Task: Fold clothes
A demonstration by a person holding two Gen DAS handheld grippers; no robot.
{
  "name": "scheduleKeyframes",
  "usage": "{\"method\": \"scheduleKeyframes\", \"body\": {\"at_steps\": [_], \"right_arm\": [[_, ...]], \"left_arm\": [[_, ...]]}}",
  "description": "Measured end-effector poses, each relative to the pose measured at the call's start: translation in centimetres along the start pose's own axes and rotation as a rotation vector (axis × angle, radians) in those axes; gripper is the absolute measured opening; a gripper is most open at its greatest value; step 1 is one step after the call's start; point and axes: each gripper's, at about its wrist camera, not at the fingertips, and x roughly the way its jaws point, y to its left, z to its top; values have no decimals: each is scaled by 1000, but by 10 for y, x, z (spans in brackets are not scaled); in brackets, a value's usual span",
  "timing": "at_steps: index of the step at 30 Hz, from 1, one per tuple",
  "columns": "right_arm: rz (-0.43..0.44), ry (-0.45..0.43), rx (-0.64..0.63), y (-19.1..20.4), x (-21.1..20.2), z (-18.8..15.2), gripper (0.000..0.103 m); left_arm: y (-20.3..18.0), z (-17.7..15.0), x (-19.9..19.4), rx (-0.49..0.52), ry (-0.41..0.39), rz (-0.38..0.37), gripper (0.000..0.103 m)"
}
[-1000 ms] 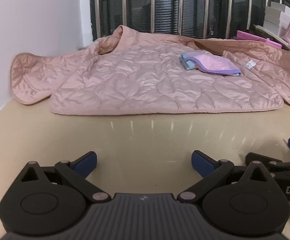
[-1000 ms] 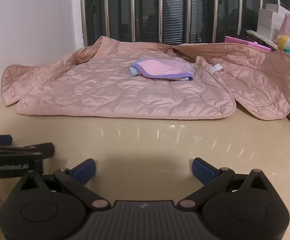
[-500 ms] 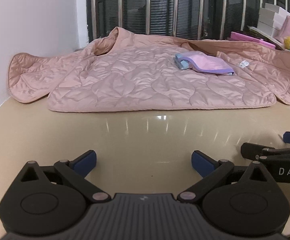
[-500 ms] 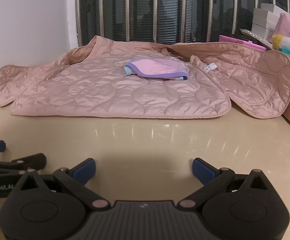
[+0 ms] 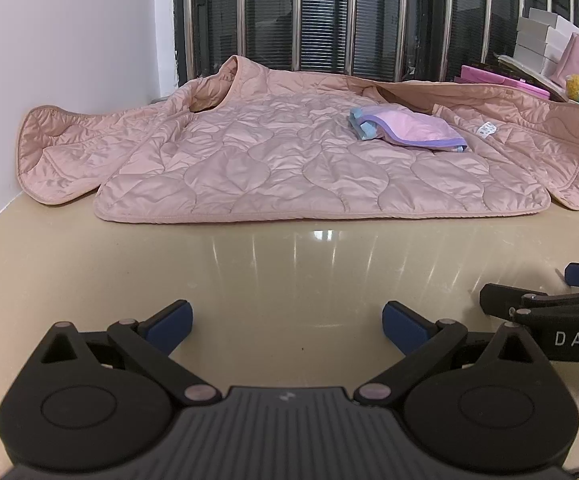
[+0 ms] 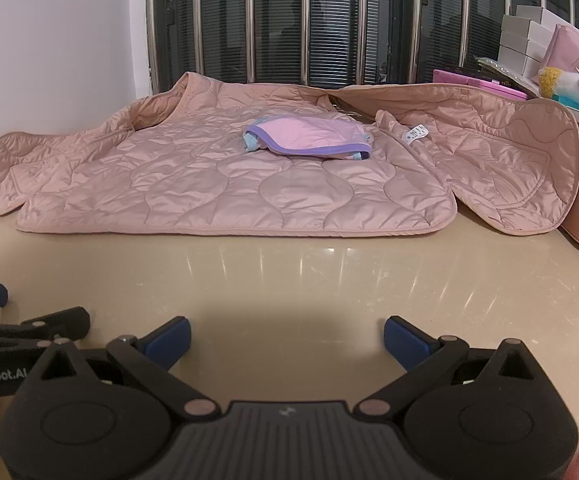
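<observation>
Holding both tools low over the beige surface (image 5: 289, 272), you had the left gripper (image 5: 287, 322) and the right gripper (image 6: 287, 334) side by side, each with its blue pads spread wide and nothing between them. That released stance suited a start: neither had yet reached the cloth, and a bare stretch of surface lay ahead of both. Beyond that stretch, straight ahead of the grippers, the pink quilted jacket (image 5: 289, 160) lay spread flat with its hem towards you, one sleeve (image 5: 57, 152) trailing off to the left against the wall and the other side (image 6: 509, 168) folded up against a pink box to the right. A small folded lilac garment (image 6: 309, 138) sat on top of the jacket, slightly right of the left gripper's line; it would likely have to come off, or be handled first, before the jacket could be folded. Farther back stood the barred window (image 6: 329, 20).
</observation>
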Motion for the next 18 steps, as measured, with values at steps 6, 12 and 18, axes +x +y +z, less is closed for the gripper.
{"method": "scheduleKeyframes", "body": {"at_steps": [6, 12, 18], "right_arm": [[0, 0, 0, 0, 0, 0, 103], [-1, 0, 0, -1, 0, 0, 103], [-1, 0, 1, 0, 0, 0, 103]], "left_arm": [[-1, -1, -1, -3, -3, 1, 102], [-2, -2, -1, -6, -6, 6, 102], [-3, -2, -2, -8, -9, 10, 102]]}}
